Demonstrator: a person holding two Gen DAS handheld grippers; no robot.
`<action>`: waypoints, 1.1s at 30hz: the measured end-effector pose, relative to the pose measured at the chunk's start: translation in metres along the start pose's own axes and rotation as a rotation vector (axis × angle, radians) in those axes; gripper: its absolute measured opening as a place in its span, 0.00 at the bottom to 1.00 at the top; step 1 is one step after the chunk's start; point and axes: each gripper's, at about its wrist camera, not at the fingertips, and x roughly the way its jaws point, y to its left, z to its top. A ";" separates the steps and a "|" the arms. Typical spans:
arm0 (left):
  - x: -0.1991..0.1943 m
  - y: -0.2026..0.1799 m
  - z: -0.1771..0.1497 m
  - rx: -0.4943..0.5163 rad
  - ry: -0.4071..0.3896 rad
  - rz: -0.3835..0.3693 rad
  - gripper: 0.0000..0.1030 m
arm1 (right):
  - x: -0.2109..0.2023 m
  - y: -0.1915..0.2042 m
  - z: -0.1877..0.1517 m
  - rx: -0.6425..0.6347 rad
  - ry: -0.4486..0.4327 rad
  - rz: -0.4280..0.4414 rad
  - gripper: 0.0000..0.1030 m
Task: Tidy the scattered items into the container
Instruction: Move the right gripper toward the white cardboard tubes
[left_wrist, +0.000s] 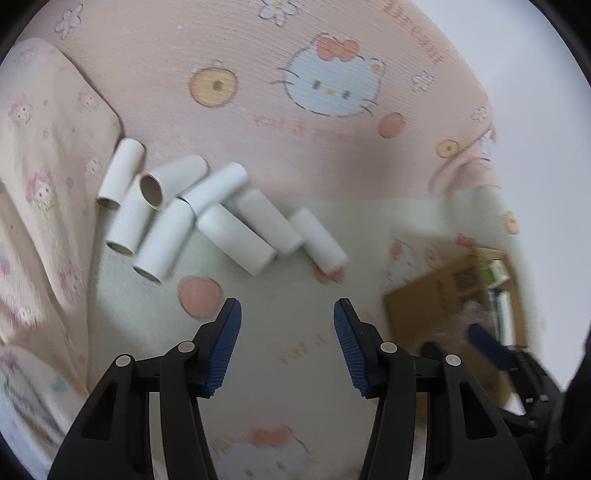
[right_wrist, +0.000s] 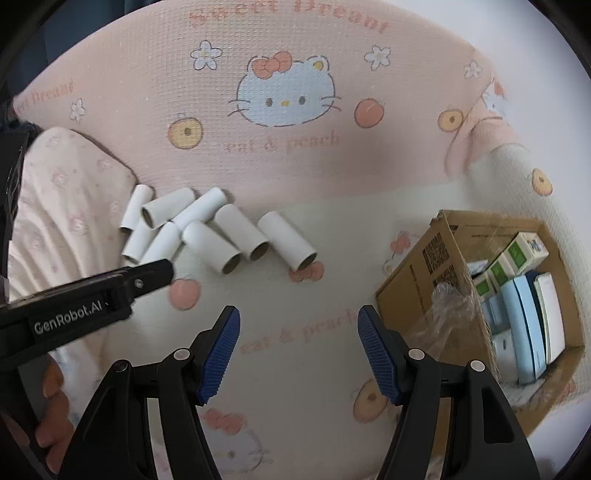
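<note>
Several white cardboard tubes (left_wrist: 236, 240) lie in a loose heap on the cartoon-cat bedsheet; they also show in the right wrist view (right_wrist: 214, 245). A brown cardboard box (right_wrist: 436, 273) stands at the right, holding small green-and-white and blue boxes (right_wrist: 524, 314); it shows blurred in the left wrist view (left_wrist: 436, 299). My left gripper (left_wrist: 287, 343) is open and empty, just short of the tubes. My right gripper (right_wrist: 299, 350) is open and empty, between the tubes and the box. The left gripper's black finger (right_wrist: 147, 277) reaches in from the left near the tubes.
A pink patterned pillow (left_wrist: 48, 177) lies left of the tubes, also in the right wrist view (right_wrist: 70, 199). Crumpled clear plastic (right_wrist: 450, 299) sits at the box's near wall. The sheet's edge and a white wall (right_wrist: 554, 92) are at the right.
</note>
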 end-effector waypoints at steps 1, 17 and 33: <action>0.006 0.003 -0.002 0.022 -0.023 0.034 0.55 | 0.007 0.003 -0.002 -0.019 -0.006 -0.017 0.62; 0.094 0.032 0.065 0.249 0.096 0.042 0.49 | 0.092 0.033 -0.009 -0.099 0.072 0.018 0.62; 0.144 0.066 0.085 0.160 0.161 0.016 0.49 | 0.161 0.052 0.016 0.067 0.107 0.193 0.62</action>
